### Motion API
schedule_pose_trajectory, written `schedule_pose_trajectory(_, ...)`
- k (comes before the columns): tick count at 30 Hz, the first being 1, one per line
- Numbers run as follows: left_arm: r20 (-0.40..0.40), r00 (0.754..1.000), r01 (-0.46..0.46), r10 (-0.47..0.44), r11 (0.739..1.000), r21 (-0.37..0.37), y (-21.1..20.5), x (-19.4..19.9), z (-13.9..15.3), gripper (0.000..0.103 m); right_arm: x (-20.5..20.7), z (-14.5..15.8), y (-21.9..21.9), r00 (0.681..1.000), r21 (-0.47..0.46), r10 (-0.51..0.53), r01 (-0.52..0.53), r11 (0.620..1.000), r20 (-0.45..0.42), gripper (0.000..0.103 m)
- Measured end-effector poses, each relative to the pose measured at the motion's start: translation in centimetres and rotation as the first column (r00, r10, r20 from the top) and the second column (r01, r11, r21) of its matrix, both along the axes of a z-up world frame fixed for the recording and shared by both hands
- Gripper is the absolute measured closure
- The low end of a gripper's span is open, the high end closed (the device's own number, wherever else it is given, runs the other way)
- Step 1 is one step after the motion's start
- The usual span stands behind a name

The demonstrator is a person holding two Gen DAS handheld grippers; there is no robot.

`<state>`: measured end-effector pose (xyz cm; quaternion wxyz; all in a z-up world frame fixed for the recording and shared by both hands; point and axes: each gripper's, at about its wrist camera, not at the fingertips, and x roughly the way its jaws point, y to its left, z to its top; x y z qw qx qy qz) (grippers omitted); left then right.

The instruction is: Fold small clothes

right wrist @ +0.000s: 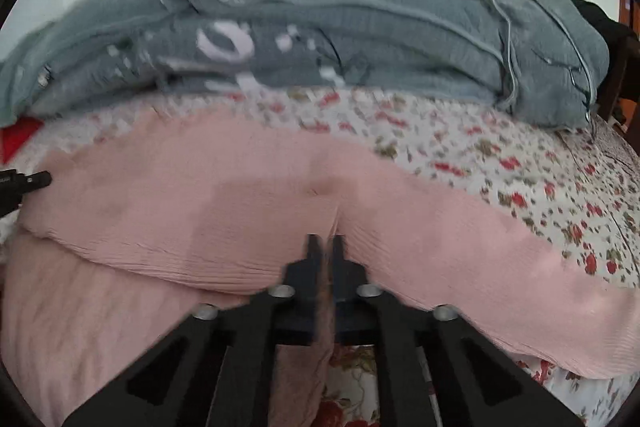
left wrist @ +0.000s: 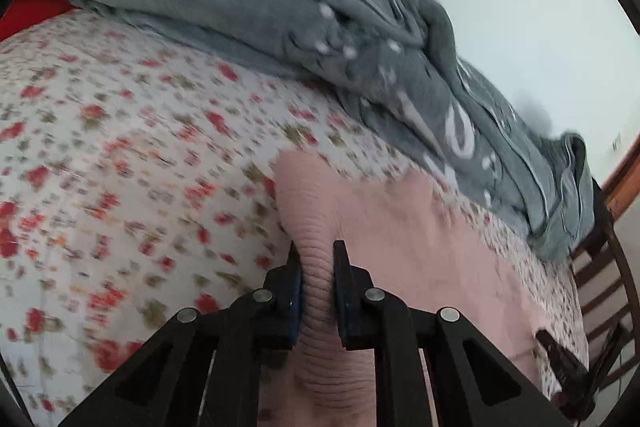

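Pink garment (right wrist: 200,211) on floral bedsheet (left wrist: 120,147); left claw (left wrist: 316,251) and right claw (right wrist: 326,243) both pinching its fabric.

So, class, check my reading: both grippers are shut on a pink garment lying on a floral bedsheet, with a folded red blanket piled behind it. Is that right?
One detail is wrong: the blanket piled behind is grey, not red, as the right wrist view shows. The rest stands: the left gripper and right gripper are each shut on the pink garment, which lies on the floral bedsheet.
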<state>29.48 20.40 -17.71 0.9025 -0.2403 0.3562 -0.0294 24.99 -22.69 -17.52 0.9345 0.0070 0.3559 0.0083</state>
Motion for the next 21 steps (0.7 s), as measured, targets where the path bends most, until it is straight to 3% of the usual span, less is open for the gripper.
schedule_pose_trajectory(3,-0.096,0.995,0.011,-0.005,0.997,0.070,-0.2,1.0,-1.8,0.085,0.8,-1.5,0.5,0.998,-0.045,-0.004,0.001,0.999,-0.068,0.102)
schedule_pose_trajectory(6,-0.074,0.997,0.001,0.003,0.999,0.054,0.2,0.4,-1.7,0.073,1.3,-2.0,0.8,0.996,-0.065,0.004,-0.009,0.998,-0.085,0.102)
schedule_pose_trajectory(11,0.017,0.998,0.053,-0.054,0.997,0.059,-0.5,-0.8,0.8,0.073,1.3,-2.0,0.4,0.996,-0.044,0.006,-0.009,0.999,-0.089,0.102)
schedule_pose_trajectory(12,0.032,0.997,0.074,-0.077,0.994,0.079,-0.9,-0.9,1.2,0.070,1.3,-2.0,0.4,0.996,-0.043,0.003,-0.007,0.999,-0.090,0.102)
schedule_pose_trajectory(14,0.042,0.990,0.125,-0.132,0.980,0.154,-2.5,-0.7,1.4,0.046,1.2,-1.8,0.4,0.996,-0.037,0.001,-0.005,0.999,-0.094,0.101)
schedule_pose_trajectory(15,0.033,0.990,0.132,-0.141,0.972,0.197,-3.2,-0.6,1.1,0.035,0.9,-1.6,0.3,0.995,-0.026,0.002,-0.005,1.000,-0.095,0.100)
schedule_pose_trajectory(17,-0.033,0.990,0.139,-0.135,0.954,0.264,-4.2,0.1,-0.6,0.035,0.3,-1.2,-0.2,0.996,0.004,0.002,-0.001,1.000,-0.094,0.096)
schedule_pose_trajectory(19,-0.101,0.987,0.142,-0.121,0.960,0.242,-3.9,1.1,-1.6,0.034,-0.6,-0.8,-0.8,0.996,0.014,-0.012,0.014,1.000,-0.091,0.080)
schedule_pose_trajectory(21,-0.069,0.989,0.144,-0.132,0.966,0.216,-3.4,1.0,-1.5,0.034,-1.9,-0.6,-1.5,0.996,0.019,-0.008,0.010,1.000,-0.088,0.078)
